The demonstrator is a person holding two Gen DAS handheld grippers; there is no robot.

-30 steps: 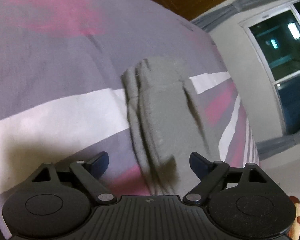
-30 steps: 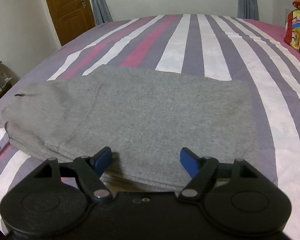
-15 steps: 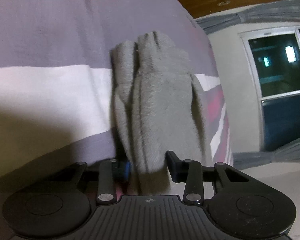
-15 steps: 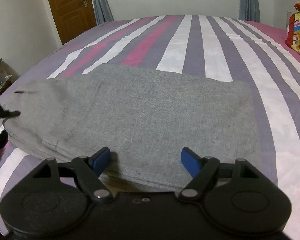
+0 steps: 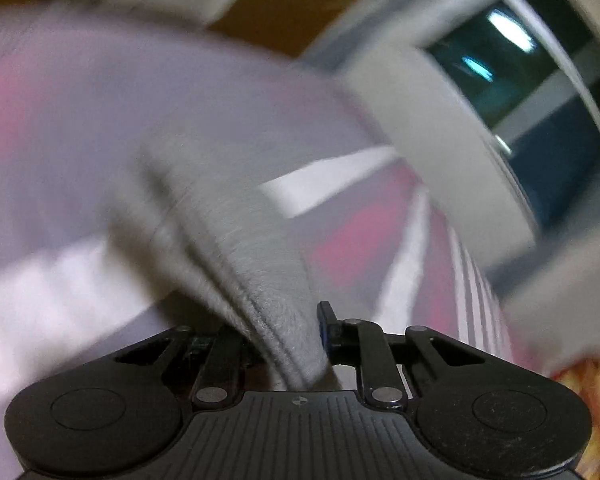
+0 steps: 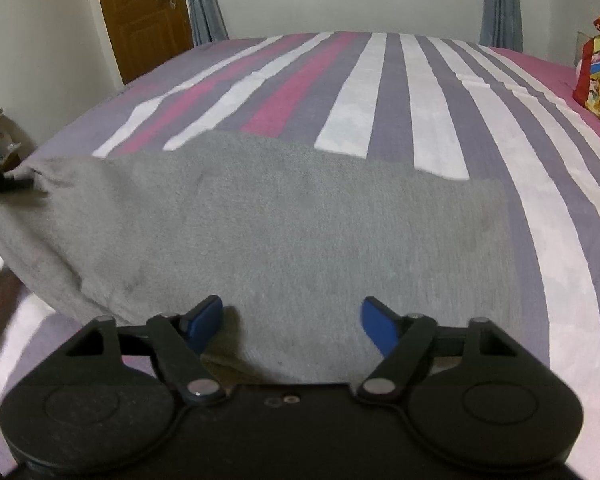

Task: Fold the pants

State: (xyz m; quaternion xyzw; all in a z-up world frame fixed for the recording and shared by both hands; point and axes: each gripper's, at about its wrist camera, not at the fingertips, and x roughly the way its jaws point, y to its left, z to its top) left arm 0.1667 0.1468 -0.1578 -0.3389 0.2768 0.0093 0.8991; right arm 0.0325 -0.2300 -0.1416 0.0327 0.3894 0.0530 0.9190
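Note:
The grey pants (image 6: pixel 284 240) lie folded lengthwise across the striped bed. In the left wrist view my left gripper (image 5: pixel 288 336) is shut on the end of the pants (image 5: pixel 236 236) and lifts that end off the bed; the view is blurred by motion. In the right wrist view the left gripper (image 6: pixel 8 184) shows at the far left edge, holding the raised end. My right gripper (image 6: pixel 292 320) is open and empty, its blue fingertips (image 6: pixel 208 314) just above the near edge of the pants.
The bed (image 6: pixel 380 80) has a purple, white and pink striped sheet. A colourful bag (image 6: pixel 596 72) sits at the right edge. A brown door (image 6: pixel 140 12) and a curtained window are behind the bed. A dark window (image 5: pixel 540 92) shows in the left wrist view.
My left gripper closed on the end of the pants and now lifts it; that end has risen off the bed. My right gripper stayed open and hardly moved.

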